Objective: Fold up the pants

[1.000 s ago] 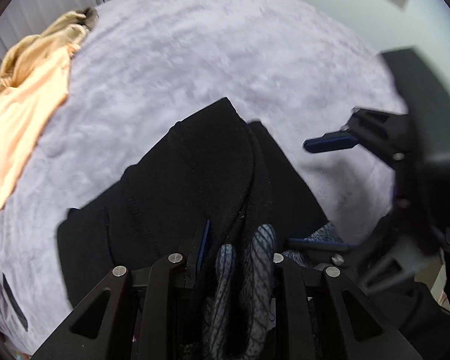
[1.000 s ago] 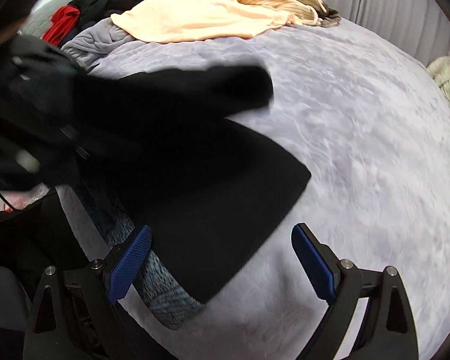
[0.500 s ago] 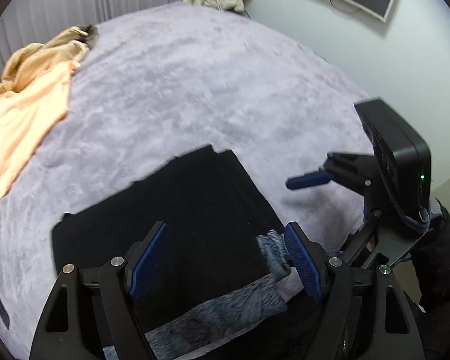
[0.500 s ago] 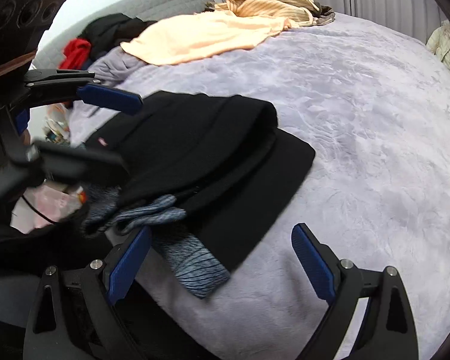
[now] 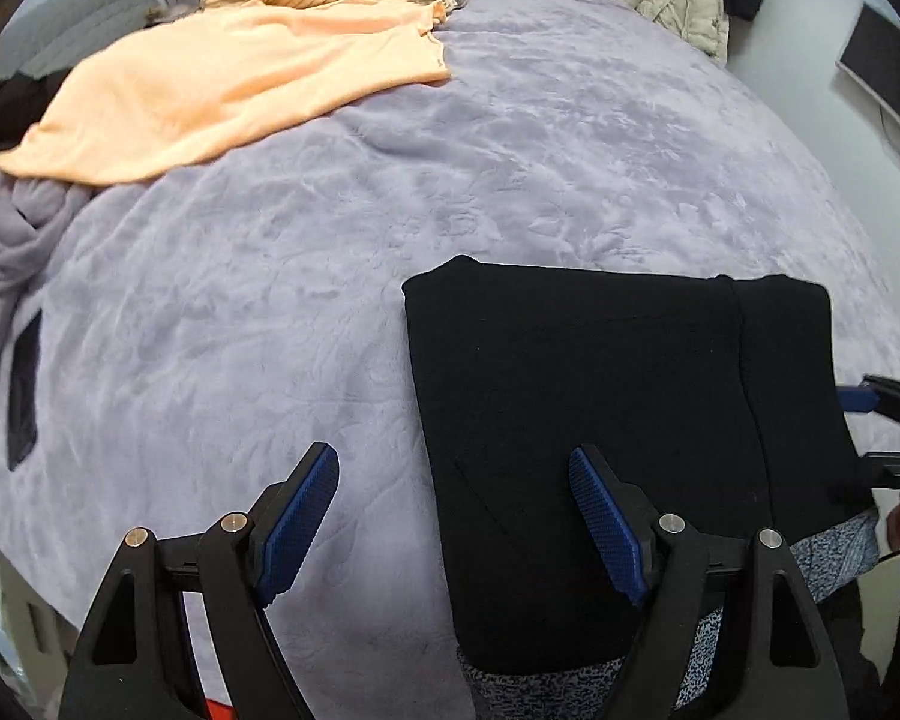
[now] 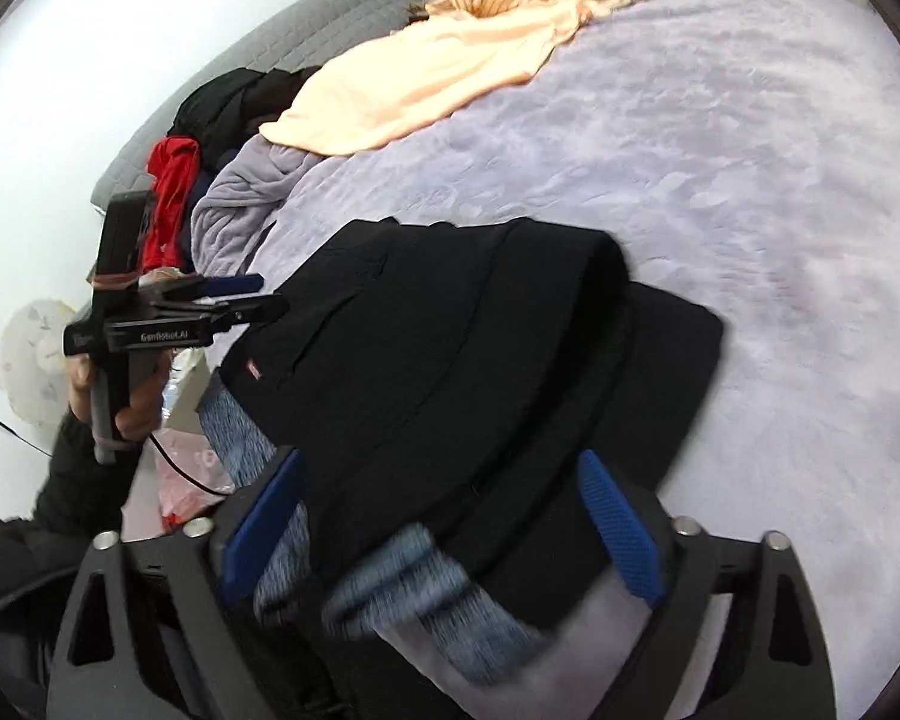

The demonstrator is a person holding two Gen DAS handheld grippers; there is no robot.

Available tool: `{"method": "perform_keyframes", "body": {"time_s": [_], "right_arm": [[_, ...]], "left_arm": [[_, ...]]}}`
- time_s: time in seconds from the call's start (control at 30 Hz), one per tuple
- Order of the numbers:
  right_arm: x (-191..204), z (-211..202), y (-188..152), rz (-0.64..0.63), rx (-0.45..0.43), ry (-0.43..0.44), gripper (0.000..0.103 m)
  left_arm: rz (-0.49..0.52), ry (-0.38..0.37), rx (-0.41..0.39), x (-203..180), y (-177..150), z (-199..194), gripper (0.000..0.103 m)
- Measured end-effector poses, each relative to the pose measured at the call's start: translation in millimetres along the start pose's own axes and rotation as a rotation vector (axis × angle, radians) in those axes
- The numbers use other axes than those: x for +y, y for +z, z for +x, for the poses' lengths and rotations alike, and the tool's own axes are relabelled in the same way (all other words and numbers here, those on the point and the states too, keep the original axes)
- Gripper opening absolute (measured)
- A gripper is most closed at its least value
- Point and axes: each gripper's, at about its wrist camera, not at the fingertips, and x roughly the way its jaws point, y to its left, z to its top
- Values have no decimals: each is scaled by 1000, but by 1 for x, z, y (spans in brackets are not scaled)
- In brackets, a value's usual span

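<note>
Black pants lie folded at the bed edge and could be dragged off by either wide-open, empty gripper: left gripper, right gripper.

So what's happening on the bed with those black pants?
A person holding a gripper in each hand is folding the black pants on the purple blanket. The pants lie folded in a thick stack near the bed's edge. The left gripper is open and holds nothing. The right gripper is open around the near end of the pants.
</note>
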Motion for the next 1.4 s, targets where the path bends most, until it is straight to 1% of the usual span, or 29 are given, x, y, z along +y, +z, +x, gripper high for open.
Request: {"method": "perform_keyframes", "body": {"time_s": [0.03,0.07,0.1,0.13,0.2,0.27,0.33,0.43,0.5,0.57,0.63,0.7,0.73,0.8,0.87,0.9,0.93,0.97,1.0,1.03,1.1,1.13,1.17,1.2,1.23,1.3,1.33,1.37,1.4], "right_arm": [[1,7,5,3,11,11,76],[7,17,12,-2,18,12,74],[11,22,15,-5,23,15,70],[14,29,20,-8,28,13,57],[14,37,27,3,31,7,41],[9,36,29,52,22,9,35],[17,23,25,27,-11,-4,28],[36,-4,23,-1,-88,-29,21],[42,-31,22,-3,-149,-36,20],[37,-45,19,-3,-175,-70,20],[15,-39,16,60,-143,-127,20],[-9,-20,7,105,-78,-193,20],[-18,-13,3,124,-61,-197,20],[-27,-10,0,156,-79,-168,20],[-31,-15,-2,170,-88,-148,22],[-32,-17,-2,172,-86,-147,27],[-32,-20,-2,183,-84,-156,36],[-37,-26,-4,202,-87,-172,43],[-38,-34,-4,217,-104,-203,55],[-36,-41,-2,213,-130,-243,64],[-22,-57,3,150,-204,-367,72],[-14,-63,7,108,-233,-402,78],[-4,-64,13,67,-249,-403,81],[5,-61,21,31,-249,-376,82],[12,-55,29,10,-239,-358,82],[29,-36,46,-46,-207,-332,82],[37,-23,54,-83,-184,-319,82],[42,-5,62,-124,-144,-318,82],[43,9,68,-143,-110,-348,82]], "left_arm": [[-28,-31,-9,5,-2,2,82],[-48,-46,-14,7,-4,3,87],[-61,-46,-17,7,-6,5,99],[-67,-34,-25,8,-7,8,102],[-68,-37,-41,10,-10,13,102],[-88,-70,-43,16,-12,12,102],[-98,-98,-44,17,-9,9,102],[-58,-108,-58,1,-5,-3,102],[-6,-143,-88,-19,-1,-16,102],[56,-155,-122,-40,3,-25,102],[102,-141,-117,-56,6,-17,102],[112,-115,-47,-67,8,9,102],[119,-99,-19,-71,6,21,102],[141,-58,-31,-77,3,30,102],[124,-78,-31,-74,5,26,102],[110,-84,-25,-70,8,24,102],[102,-77,-27,-67,9,22,102],[95,-55,-39,-63,11,18,102],[87,-29,-56,-60,14,14,102],[79,-8,-65,-57,16,11,102],[44,28,-83,-50,24,9,102],[25,36,-89,-46,28,9,102],[2,48,-87,-43,34,11,102],[-14,70,-78,-44,39,16,102],[-20,97,-73,-44,43,20,102],[-17,191,-69,-46,49,31,102],[-23,212,-65,-45,50,34,102],[-35,211,-55,-43,52,38,102],[-54,198,-42,-38,53,42,102]]}}
